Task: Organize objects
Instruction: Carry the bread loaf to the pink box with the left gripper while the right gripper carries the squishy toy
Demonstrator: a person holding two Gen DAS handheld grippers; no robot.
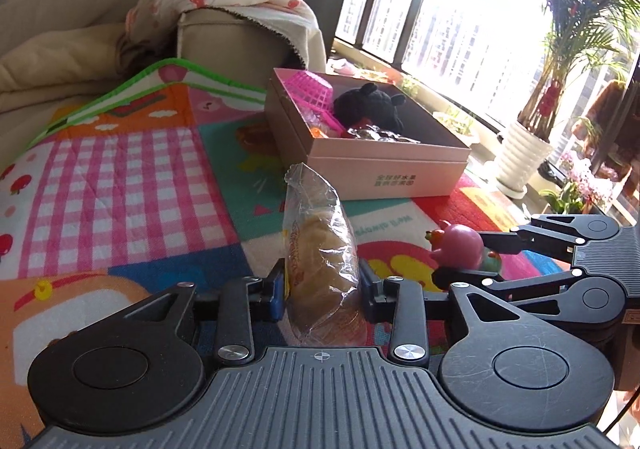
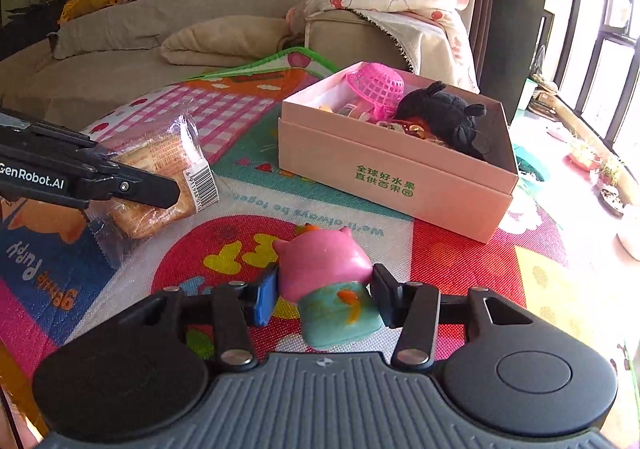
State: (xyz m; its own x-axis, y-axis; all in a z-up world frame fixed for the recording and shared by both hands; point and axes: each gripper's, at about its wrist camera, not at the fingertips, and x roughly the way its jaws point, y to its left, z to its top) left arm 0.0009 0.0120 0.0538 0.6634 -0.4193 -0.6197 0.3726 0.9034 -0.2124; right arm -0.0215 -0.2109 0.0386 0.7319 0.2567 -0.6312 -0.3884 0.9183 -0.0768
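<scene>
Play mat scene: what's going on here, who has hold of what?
A person is tidying toys and snacks off a colourful play mat with a pair of tongs in each hand. The left tongs are clamped on a wrapped bread packet, held up off the mat. The right tongs grip a pink pig toy. Ahead sits an open pink box already holding a pink basket and a black plush toy; neither held item is in it yet.
</scene>
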